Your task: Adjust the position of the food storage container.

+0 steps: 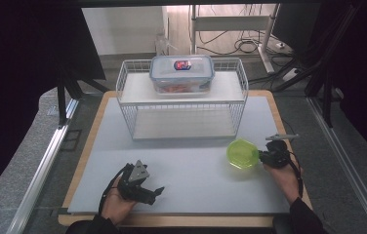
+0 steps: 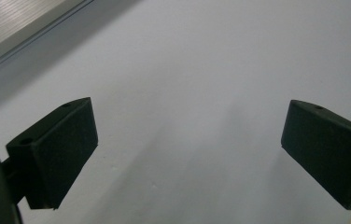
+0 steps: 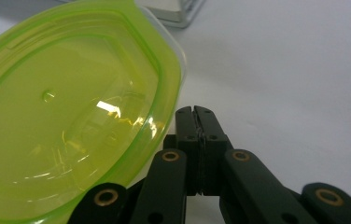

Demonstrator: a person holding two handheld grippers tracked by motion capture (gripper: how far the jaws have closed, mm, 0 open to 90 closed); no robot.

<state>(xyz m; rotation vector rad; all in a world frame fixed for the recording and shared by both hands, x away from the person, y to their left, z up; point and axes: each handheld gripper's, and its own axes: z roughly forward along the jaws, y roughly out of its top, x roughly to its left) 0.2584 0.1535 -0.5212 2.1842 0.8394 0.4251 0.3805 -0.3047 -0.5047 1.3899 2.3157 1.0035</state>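
Resting beside right tool (image 3: 196, 114): green lid (image 3: 71, 112)

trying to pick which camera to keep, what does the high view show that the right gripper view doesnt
High view alone: the wire rack with a lidded clear container on its top shelf, the left tool open and empty near the mat's front, and both forearms.

Right gripper view alone: close detail, its jaws pressed together beside the lid's rim, apparently with nothing between them.

Both: the green lid next to the right tool, and the grey mat.
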